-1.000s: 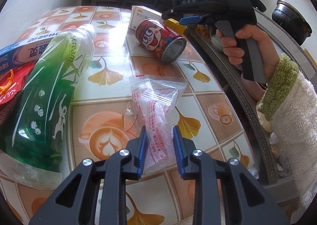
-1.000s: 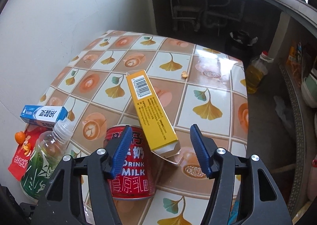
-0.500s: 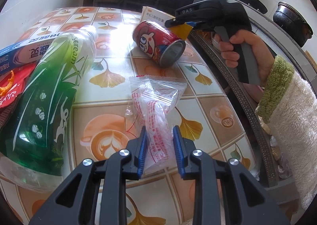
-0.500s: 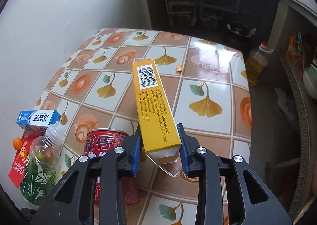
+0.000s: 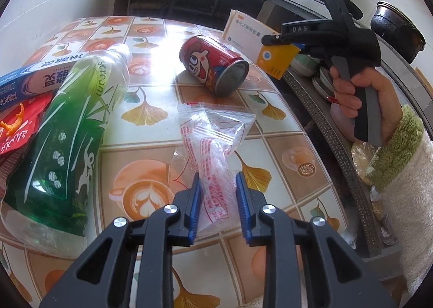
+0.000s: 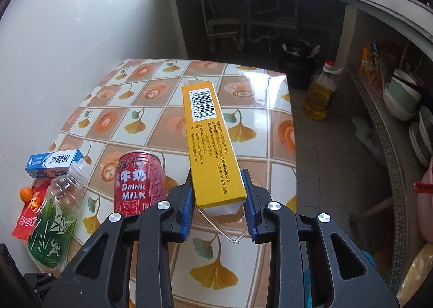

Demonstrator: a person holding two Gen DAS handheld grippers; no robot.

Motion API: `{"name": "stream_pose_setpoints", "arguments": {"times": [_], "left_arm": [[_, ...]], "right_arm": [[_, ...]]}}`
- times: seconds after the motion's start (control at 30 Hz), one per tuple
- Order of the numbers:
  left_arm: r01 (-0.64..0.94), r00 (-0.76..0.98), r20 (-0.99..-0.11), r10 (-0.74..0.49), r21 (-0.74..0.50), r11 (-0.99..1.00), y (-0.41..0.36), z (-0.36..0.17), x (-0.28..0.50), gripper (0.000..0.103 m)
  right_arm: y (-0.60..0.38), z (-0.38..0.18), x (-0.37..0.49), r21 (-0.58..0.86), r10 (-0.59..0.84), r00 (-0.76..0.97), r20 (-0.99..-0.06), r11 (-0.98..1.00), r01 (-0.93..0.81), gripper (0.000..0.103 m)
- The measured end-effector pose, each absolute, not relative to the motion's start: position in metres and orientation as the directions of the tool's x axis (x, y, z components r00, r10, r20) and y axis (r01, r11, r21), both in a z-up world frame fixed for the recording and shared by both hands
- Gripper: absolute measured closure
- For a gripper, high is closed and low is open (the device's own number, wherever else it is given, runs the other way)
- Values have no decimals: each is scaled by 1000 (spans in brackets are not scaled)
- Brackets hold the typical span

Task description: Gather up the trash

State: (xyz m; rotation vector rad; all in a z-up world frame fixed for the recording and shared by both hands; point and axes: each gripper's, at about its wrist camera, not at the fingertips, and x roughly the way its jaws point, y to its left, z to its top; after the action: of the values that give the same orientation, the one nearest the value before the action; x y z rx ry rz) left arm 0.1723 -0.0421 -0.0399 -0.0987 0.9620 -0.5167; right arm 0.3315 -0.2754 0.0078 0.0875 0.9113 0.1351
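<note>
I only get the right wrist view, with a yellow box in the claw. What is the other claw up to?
Observer: The left claw is shut on a clear plastic wrapper that lies on the table.
Visitor: Who holds my claw?
Observer: A hand in a fluffy white sleeve with a green cuff grips the handle of the right claw.
Visitor: Is the yellow box yellow all round?
Observer: No, its other broad face is white with blue print.
</note>
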Motion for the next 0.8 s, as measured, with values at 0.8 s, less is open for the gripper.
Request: {"name": "stream_pose_setpoints", "arguments": {"times": [0.8], "left_arm": [[381, 490, -747, -450, -280, 881, -41, -29, 163, 79]], "right_arm": [[-282, -1, 316, 175, 173, 588, -790, 983, -55, 73]]}}
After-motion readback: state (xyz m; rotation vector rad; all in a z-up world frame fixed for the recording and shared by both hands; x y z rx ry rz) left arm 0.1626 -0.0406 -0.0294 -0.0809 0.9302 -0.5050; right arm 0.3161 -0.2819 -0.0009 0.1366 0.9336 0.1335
